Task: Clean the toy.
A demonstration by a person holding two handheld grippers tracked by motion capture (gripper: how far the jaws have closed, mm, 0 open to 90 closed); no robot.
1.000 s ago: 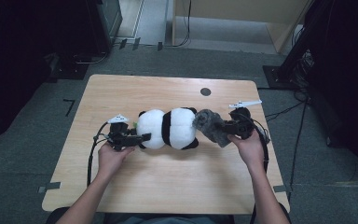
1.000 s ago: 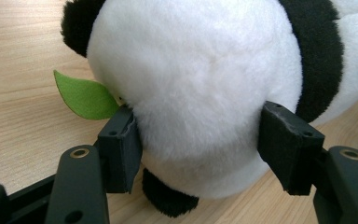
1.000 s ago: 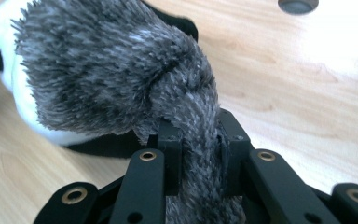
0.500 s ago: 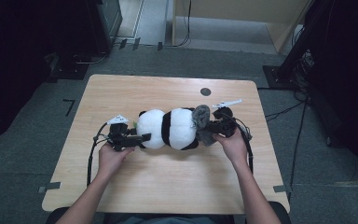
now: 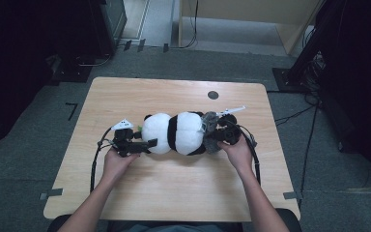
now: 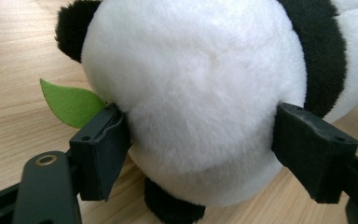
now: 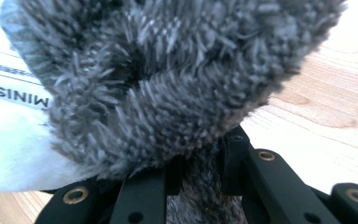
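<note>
Lying on table [image 5: 125,96]: panda [image 5: 176,133]
Left gripper [image 5: 147,144]: fingers [image 6: 100,149] just been opening, flanking panda's head
Right gripper [image 5: 212,133]: fingers [image 7: 235,161] clamped on grey fur [image 7: 168,79]

The soft plush panda toy [image 5: 176,133] is white with black bands, ears and paws, and it carries a green felt leaf [image 6: 72,103]. The shaggy grey fur piece [image 7: 168,79] lies beside its white label with black lettering [image 7: 14,93]. The pale wooden desk [image 5: 174,188] shows light grain and a small dark round spot [image 5: 213,94].
</note>
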